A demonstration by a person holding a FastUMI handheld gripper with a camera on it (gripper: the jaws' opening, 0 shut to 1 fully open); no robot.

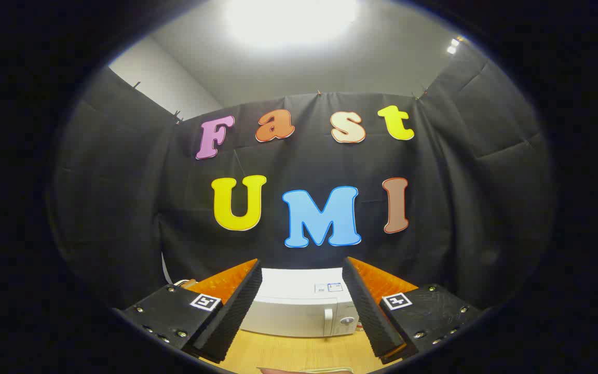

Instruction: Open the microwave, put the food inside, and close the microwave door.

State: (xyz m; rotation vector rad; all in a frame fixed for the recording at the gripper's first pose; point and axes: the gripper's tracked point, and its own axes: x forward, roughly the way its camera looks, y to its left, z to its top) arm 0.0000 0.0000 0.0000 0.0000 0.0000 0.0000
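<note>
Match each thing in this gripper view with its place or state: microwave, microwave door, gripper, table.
Things:
1. microwave
2. microwave door
3. gripper
4. table

Descriptions:
A. wooden surface under the fingers
B. open, holding nothing
C. closed
D. white, beyond the fingers, against the black cloth wall

Pairs: 1-D, 2-C, 3-B, 4-A

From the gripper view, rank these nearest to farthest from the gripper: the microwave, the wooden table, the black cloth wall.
The gripper is open, holding nothing.
1. Wooden table: just below and between the fingers.
2. Microwave: ahead between the fingers, on the table, door shut.
3. Black cloth wall: behind the microwave, farthest.
</note>
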